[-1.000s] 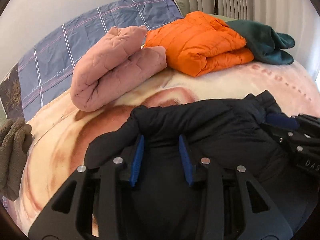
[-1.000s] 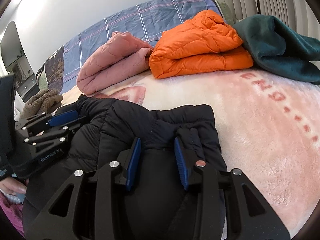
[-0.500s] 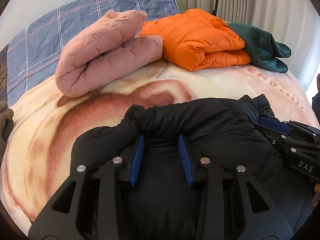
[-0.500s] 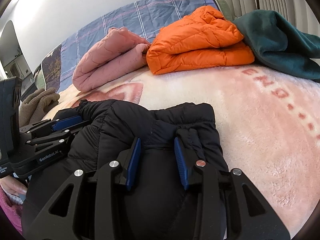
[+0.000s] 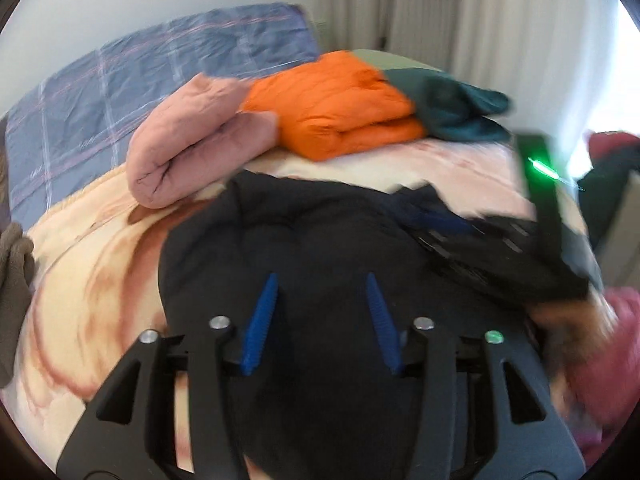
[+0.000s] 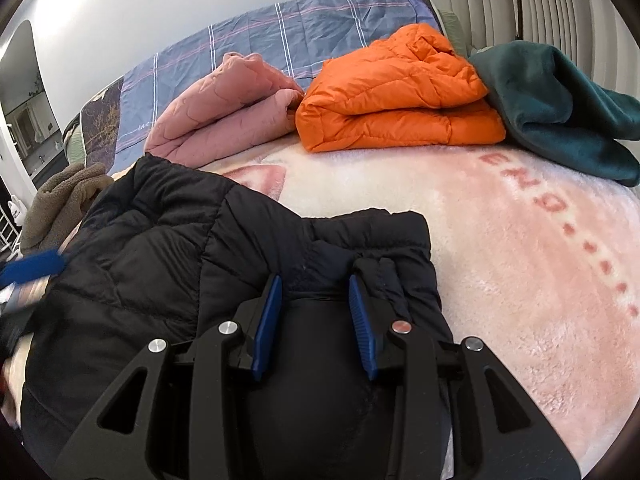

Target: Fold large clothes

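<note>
A black puffer jacket [image 6: 160, 248] lies folded on the pink plush blanket [image 6: 500, 260] covering the bed. My right gripper [image 6: 314, 279] is shut on a bunched fold at the jacket's right edge, blue pads pressed into the fabric. My left gripper [image 5: 322, 276] hovers over the jacket [image 5: 300, 240] with its jaws opening; the pads stand apart from the cloth beneath them. The left wrist view is blurred by motion. It shows the right gripper [image 5: 480, 240] at the jacket's right side. One blue left pad [image 6: 32, 266] shows at the right wrist view's left edge.
Folded clothes line the back of the bed: a pink quilted jacket [image 6: 228, 120], an orange puffer [image 6: 396, 104] and a dark teal fleece [image 6: 560, 112]. A blue plaid cover [image 6: 280, 40] lies behind them. A brown garment [image 6: 64, 196] sits at the left edge, a red garment [image 5: 612, 360] at the right.
My left gripper has pulled back and up from the jacket's fold and its jaws have spread, letting the fabric go. The right gripper kept still, holding its fold.
</note>
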`<state>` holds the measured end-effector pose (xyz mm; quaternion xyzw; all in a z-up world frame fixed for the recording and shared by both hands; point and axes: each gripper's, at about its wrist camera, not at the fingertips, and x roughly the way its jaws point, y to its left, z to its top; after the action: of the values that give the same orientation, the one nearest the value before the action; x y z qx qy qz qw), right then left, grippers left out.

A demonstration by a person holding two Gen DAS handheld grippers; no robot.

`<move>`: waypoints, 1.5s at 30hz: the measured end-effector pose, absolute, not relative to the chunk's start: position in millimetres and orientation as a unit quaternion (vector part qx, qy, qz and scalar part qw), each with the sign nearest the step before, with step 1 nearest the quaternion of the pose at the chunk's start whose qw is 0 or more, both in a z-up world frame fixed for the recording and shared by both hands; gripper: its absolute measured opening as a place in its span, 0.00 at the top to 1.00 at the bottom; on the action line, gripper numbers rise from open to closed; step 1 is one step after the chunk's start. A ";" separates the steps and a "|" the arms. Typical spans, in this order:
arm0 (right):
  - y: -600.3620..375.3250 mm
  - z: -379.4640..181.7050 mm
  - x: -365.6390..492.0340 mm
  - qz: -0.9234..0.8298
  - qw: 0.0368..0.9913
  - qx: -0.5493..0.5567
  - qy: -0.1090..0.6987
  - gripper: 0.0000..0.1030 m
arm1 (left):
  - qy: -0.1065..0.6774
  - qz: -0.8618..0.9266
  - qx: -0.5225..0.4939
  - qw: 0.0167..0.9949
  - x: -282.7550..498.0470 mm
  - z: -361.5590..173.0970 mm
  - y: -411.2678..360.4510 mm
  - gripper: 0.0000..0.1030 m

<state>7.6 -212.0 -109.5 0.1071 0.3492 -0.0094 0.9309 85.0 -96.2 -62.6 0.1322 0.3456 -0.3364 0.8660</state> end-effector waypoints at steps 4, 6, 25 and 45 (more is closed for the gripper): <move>-210.9 -109.2 7.5 -0.008 0.931 0.107 0.348 0.65 | 0.339 -0.314 0.191 0.866 55.8 -85.0 -91.0 0.35; -208.6 -110.2 8.2 -0.010 0.932 0.102 0.347 0.65 | 0.334 -0.304 0.201 0.869 54.5 -104.3 -93.6 0.35; -209.8 -108.5 2.4 -0.010 0.935 0.107 0.339 0.65 | 0.318 -0.257 0.269 0.872 -69.7 -107.1 -55.4 0.17; -212.1 -109.3 3.5 -0.001 0.935 0.116 0.336 0.65 | 0.317 -0.143 0.299 0.888 -54.9 -118.1 -39.2 0.18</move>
<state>3.5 -212.1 -109.3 0.1162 0.3364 -0.0012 0.9345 -54.9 -39.2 -118.1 0.2993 0.3175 -0.1434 0.8883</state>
